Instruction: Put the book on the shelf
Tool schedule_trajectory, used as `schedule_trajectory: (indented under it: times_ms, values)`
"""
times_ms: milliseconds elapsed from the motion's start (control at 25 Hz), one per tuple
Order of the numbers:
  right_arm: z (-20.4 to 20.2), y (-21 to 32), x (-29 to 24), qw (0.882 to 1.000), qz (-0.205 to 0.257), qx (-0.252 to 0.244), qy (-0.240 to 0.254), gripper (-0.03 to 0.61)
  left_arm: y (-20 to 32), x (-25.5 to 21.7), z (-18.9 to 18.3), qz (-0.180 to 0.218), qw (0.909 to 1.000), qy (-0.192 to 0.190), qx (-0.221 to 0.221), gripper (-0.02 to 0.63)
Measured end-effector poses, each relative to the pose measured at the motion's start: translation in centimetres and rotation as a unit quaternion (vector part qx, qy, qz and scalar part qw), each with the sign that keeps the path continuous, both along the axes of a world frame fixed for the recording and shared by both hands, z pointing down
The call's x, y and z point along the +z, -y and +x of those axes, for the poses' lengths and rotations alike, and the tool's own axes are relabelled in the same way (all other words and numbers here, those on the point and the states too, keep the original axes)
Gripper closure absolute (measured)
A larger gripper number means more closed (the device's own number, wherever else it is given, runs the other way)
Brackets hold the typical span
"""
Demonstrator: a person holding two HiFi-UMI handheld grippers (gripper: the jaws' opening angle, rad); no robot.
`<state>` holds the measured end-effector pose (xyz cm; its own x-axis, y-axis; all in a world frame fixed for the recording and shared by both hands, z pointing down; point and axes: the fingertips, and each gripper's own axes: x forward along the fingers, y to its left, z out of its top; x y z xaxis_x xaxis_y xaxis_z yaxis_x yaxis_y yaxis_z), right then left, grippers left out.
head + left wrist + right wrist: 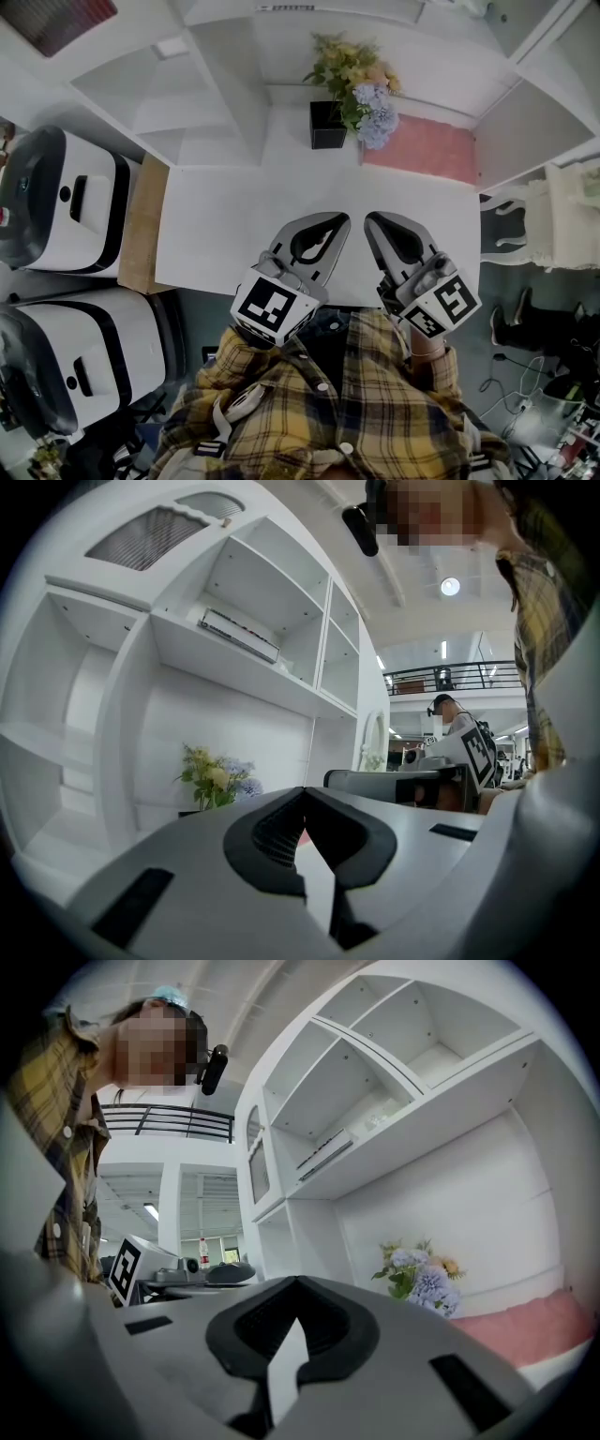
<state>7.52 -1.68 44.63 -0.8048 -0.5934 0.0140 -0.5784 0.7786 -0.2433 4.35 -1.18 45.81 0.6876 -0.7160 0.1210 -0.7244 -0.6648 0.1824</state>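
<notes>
The fingers of your left gripper [330,221] and your right gripper [380,221] are closed on nothing, side by side over the bare near part of the white table [225,225]. The likeliest book is the flat white slab with a ribbed edge [240,636] lying on an upper board of the white shelf unit [309,700], well apart from both grippers; if so, the job looks done. If the flat pink slab [422,148] at the table's back right, beside the flowers in a black pot [361,89], is the book, everything is left.
</notes>
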Motion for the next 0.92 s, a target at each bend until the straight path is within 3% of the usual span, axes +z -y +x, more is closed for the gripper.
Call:
schedule_trajectory:
  times_ms: [360, 680, 920]
  values:
    - [-0.2, 0.2, -0.1, 1.0, 0.002, -0.01, -0.003, 0.561, 0.3, -0.5, 0.0, 0.009, 0.9999, -0.004, -0.004, 0.594]
    - [-0.2, 0.3, -0.1, 1.0, -0.001, -0.012, -0.002, 0.563, 0.6, -0.8, -0.4, 0.013, 0.9998, -0.008, 0.013, 0.594]
    - [-0.3, 0.2, -0.4, 1.0, 0.006, -0.007, -0.001, 0.561, 0.7, -1.6, -0.5, 0.029, 0.9986, 0.012, 0.042, 0.594]
